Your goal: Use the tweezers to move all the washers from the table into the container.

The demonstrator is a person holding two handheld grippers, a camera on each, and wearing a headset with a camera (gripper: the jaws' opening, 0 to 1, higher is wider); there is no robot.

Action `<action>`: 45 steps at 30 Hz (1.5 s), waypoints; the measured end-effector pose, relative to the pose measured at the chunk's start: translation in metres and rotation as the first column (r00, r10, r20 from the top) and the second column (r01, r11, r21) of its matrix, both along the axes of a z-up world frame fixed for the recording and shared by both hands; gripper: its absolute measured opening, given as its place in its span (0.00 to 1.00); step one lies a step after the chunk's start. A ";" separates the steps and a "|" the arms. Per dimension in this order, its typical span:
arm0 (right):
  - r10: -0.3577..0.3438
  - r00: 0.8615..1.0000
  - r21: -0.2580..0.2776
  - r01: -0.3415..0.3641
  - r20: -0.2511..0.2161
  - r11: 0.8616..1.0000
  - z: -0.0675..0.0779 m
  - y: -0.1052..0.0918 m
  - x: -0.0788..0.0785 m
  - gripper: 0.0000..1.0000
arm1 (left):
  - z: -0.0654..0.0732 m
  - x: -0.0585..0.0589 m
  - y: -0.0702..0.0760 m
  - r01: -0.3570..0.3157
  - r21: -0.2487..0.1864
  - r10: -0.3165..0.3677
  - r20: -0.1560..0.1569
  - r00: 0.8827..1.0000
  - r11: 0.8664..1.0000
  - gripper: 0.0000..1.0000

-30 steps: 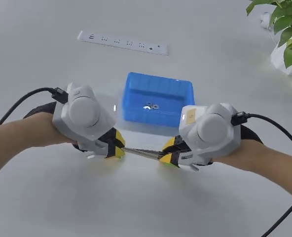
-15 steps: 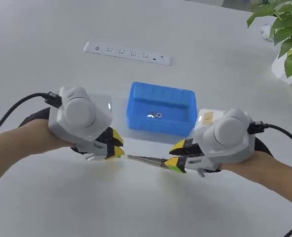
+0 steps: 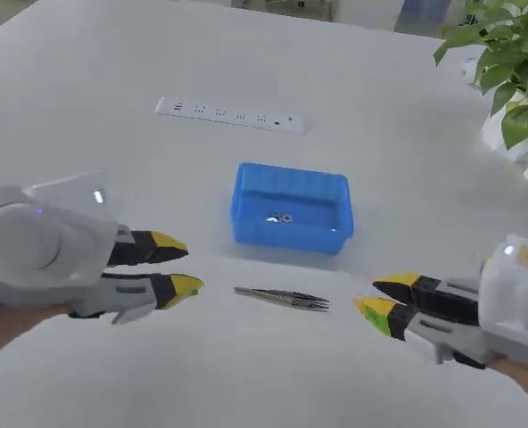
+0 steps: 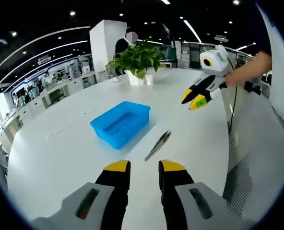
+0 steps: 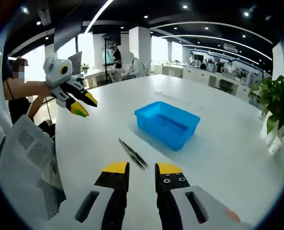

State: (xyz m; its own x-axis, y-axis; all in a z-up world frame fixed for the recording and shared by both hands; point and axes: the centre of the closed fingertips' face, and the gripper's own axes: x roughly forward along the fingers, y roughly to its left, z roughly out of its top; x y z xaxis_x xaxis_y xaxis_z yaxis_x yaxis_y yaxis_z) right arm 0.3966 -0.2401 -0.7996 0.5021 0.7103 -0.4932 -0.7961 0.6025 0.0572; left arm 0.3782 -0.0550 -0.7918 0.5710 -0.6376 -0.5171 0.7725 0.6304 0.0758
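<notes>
While the slim metal tweezers [image 3: 282,297] lie flat on the white table [image 3: 380,107] just in front of the blue plastic tub [image 3: 291,174] with a few small metal washers [image 3: 277,217] inside, the left tongs [image 3: 188,264] and right tongs [image 3: 371,296] hang off to either side, both a bit apart and gripping nothing.

White table [image 3: 86,89], blue container [image 3: 286,234], tweezers [image 3: 282,297], power strip [image 3: 230,115], potted plant [image 3: 505,71]

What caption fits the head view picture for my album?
Open left hand-held gripper and open right hand-held gripper flank tweezers lying before a blue container holding washers.
</notes>
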 end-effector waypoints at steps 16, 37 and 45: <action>-0.116 0.988 0.171 0.097 0.105 0.981 0.058 -0.001 -0.044 0.42 | 0.048 -0.068 -0.020 -0.027 -0.236 0.019 -0.035 0.999 0.971 0.67; -0.168 0.983 0.190 0.150 0.081 0.970 0.050 0.001 -0.048 0.49 | 0.075 -0.074 -0.024 -0.086 -0.322 0.092 0.003 0.996 0.943 0.78; -0.175 0.982 0.190 0.159 0.067 0.969 0.045 -0.002 -0.051 0.49 | 0.083 -0.068 -0.031 -0.063 -0.309 0.081 0.045 0.996 0.949 0.73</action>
State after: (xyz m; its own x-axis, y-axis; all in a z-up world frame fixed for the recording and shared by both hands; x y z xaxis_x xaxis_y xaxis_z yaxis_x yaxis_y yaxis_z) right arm 0.3457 -0.2423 -0.7551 0.6549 0.6873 -0.3143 -0.6918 0.7126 0.1168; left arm 0.3101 -0.0859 -0.7091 0.6439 -0.7162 -0.2690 0.7241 0.6840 -0.0880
